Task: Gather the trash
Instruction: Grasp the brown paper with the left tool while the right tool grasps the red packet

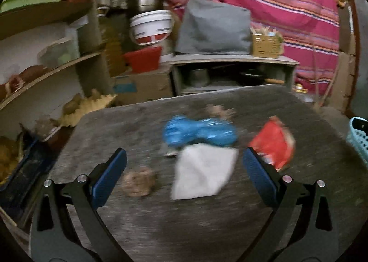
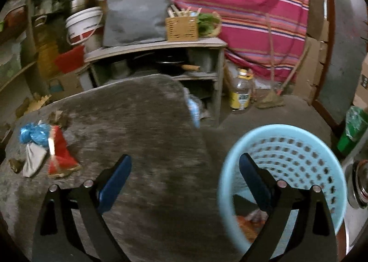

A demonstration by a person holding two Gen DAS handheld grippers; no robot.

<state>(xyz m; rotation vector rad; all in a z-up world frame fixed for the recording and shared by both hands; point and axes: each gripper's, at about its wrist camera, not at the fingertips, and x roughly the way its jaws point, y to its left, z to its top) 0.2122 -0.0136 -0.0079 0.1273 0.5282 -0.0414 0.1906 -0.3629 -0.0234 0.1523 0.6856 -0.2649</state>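
Desk [image 1: 128,124]: grey, worn top.

Trash, clustered toward its far side: blue wrapper [image 1: 199,132], white paper [image 1: 203,171] touching it, red packet [image 1: 274,144] just beside, brown wad [image 1: 138,181] nearer.

Left tool [image 1: 185,178]: spread, empty, facing the white paper, apparently lined up to pick it.

Right tool [image 2: 185,178]: spread, empty, straddling the rim of the light-blue basket [image 2: 299,147] beside the desk's right edge; scraps already lie inside, so likely the collection point.

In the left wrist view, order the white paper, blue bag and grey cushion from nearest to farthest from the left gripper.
1. White paper, on the table between the open fingers of the left gripper.
2. Blue bag, just behind the paper.
3. Grey cushion, on the shelf beyond the table.
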